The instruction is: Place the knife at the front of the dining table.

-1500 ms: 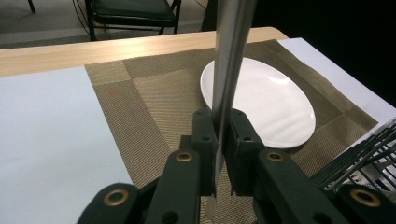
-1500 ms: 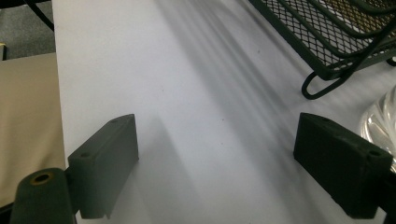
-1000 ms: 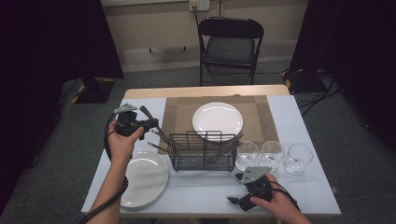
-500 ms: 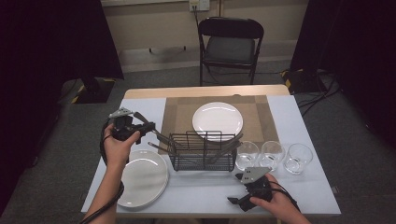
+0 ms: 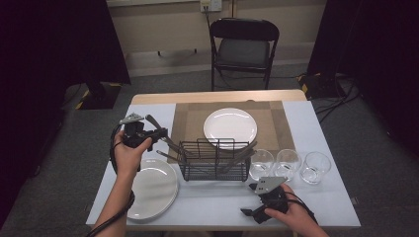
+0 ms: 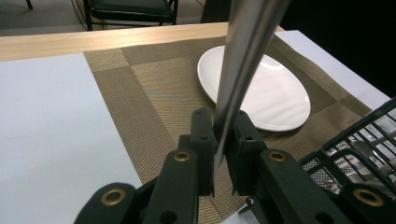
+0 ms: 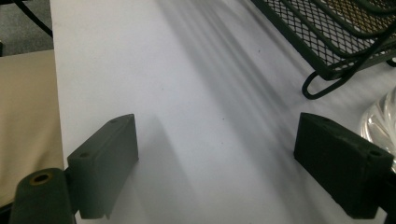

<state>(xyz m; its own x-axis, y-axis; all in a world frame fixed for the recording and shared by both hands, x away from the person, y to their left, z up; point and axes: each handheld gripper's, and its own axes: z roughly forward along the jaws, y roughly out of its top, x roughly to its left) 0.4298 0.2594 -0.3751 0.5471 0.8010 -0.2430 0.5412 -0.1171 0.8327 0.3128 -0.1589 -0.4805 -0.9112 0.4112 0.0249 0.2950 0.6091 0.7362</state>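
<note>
Comparing with a second ago, the left claw [image 5: 157, 133] is seen carried nearer, toward the stacked plates [image 5: 150, 190]. It is clamped on a piece of cutlery [image 6: 243, 60] beside the wire basket [image 5: 215, 160]. The right claw [image 7: 215, 158] rests wide open and empty on the bench [image 5: 212, 202].

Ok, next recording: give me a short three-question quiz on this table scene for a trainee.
1. True or false: the left claw is shut on a piece of metal cutlery.
2. How many drinking glasses stand in a row right of the wire rack?
3. The right claw is: A) closed on a glass, B) open above the bare white tabletop, C) gripping the rack.

Key:
1. True; its jaws pinch the handle, seen in the left gripper view.
2. Three.
3. B; its jaws stand wide apart with nothing between them.
</note>
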